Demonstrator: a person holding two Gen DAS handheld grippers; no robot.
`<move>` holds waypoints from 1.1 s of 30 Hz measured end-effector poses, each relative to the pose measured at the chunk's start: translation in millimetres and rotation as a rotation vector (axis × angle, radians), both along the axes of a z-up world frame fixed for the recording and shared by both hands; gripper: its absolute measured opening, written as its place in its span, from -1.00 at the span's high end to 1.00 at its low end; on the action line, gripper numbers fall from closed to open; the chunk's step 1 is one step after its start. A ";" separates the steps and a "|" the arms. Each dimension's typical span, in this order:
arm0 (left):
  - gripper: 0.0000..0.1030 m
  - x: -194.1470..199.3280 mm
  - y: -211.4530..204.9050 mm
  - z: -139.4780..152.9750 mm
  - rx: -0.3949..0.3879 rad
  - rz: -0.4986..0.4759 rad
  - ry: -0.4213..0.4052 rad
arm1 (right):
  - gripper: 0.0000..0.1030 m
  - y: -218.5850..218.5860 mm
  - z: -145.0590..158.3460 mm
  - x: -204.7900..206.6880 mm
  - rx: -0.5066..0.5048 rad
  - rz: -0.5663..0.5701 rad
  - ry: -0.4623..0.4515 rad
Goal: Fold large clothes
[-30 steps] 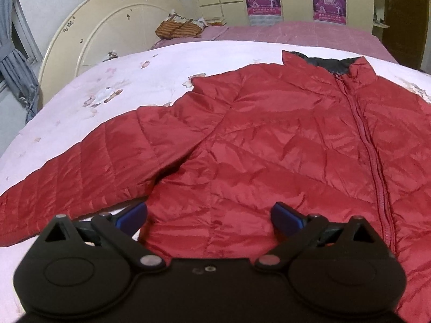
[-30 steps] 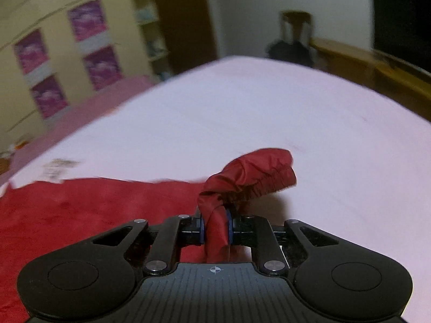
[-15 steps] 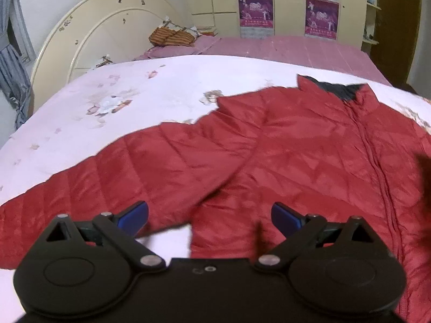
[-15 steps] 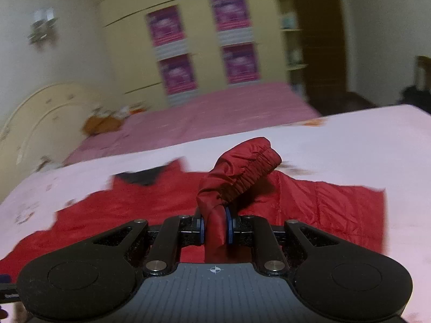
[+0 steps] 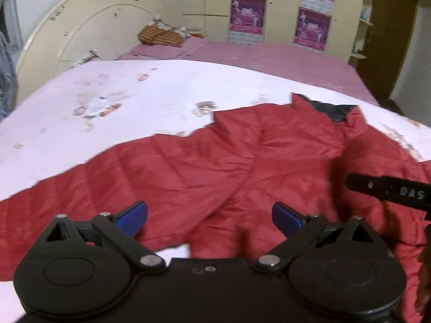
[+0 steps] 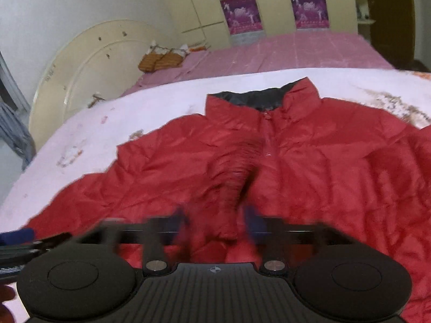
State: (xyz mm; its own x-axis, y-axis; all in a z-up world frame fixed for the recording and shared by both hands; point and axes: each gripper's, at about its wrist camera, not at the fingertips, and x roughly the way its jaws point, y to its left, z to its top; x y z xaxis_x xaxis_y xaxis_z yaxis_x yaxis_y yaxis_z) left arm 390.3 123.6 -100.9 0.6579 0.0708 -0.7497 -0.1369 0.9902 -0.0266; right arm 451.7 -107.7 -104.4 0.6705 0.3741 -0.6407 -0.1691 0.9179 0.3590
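A red quilted jacket (image 5: pixel 242 161) lies front up on the white bed, collar with dark lining (image 6: pixel 256 98) toward the far side. Its left sleeve (image 5: pixel 67 202) stretches out to the left. My left gripper (image 5: pixel 209 215) is open and empty, hovering over the jacket's lower edge near the sleeve's armpit. My right gripper (image 6: pixel 215 220) is blurred; its jaws stand apart with the right sleeve's elastic cuff (image 6: pixel 237 161) lying between and ahead of them on the jacket's chest. The right gripper's body (image 5: pixel 388 191) shows at the right edge of the left wrist view.
The white floral sheet (image 5: pixel 121 102) covers the bed, with a cream headboard (image 5: pixel 80 32) at the left. A second bed with a pink cover (image 5: pixel 269 56) and an orange striped bundle (image 5: pixel 161 36) stands behind. Wardrobes with purple posters (image 6: pixel 242 13) line the back wall.
My right gripper swung left with the sleeve cuff, carried it over the jacket's chest, and its jaws have opened off it. My left gripper drew back slightly and stayed open.
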 end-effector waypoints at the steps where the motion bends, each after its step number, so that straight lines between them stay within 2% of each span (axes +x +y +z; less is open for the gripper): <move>1: -0.95 1.1 -5.1 0.4 -0.016 -0.016 -0.002 | -0.53 2.6 3.0 1.6 -0.013 -0.011 -0.023; 4: -0.96 6.7 -25.6 0.0 -0.057 -0.087 -0.002 | -0.53 -22.8 17.0 -9.9 -0.020 -0.052 -0.049; 9: -0.93 26.7 -63.3 -16.3 -0.087 -0.176 0.027 | -0.53 -70.7 30.0 -34.9 -0.150 -0.162 -0.101; 10: -0.77 31.8 -68.7 -20.9 -0.088 -0.187 0.031 | -0.53 -80.8 29.6 -39.9 -0.171 -0.187 -0.105; 11: -0.51 36.9 -73.4 -26.2 -0.086 -0.200 0.036 | -0.53 -90.8 29.4 -44.8 -0.186 -0.211 -0.106; 12: -0.36 41.1 -76.2 -30.7 -0.091 -0.211 0.044 | -0.53 -101.1 28.6 -48.8 -0.199 -0.233 -0.103; 14: 0.18 47.0 -76.4 -39.1 -0.122 -0.203 0.066 | -0.53 -119.4 25.0 -53.5 -0.218 -0.279 -0.091; 16: 0.57 46.8 -73.0 -41.9 -0.145 -0.199 0.058 | -0.53 -137.4 21.8 -54.8 -0.215 -0.322 -0.072; 17: 0.65 45.7 -71.9 -41.1 -0.137 -0.193 0.046 | -0.53 -145.2 20.7 -54.5 -0.213 -0.341 -0.067; 22: 0.72 35.7 -51.4 -23.7 -0.099 -0.150 -0.034 | -0.53 -173.7 14.1 -40.6 -0.200 -0.395 -0.033; 26: 0.72 40.1 -39.2 -39.0 -0.056 -0.131 0.026 | -0.53 -181.9 -1.0 -18.0 -0.184 -0.395 0.011; 31: 0.71 42.0 -38.0 -47.3 -0.039 -0.123 0.038 | -0.52 -192.5 -27.1 13.2 -0.222 -0.409 0.081; 32: 0.71 42.3 -38.5 -49.0 -0.036 -0.121 0.042 | -0.49 -194.5 -33.1 17.8 -0.218 -0.414 0.100; 33: 0.71 42.3 -38.9 -50.5 -0.032 -0.122 0.044 | -0.06 -196.8 -39.0 20.4 -0.212 -0.408 0.116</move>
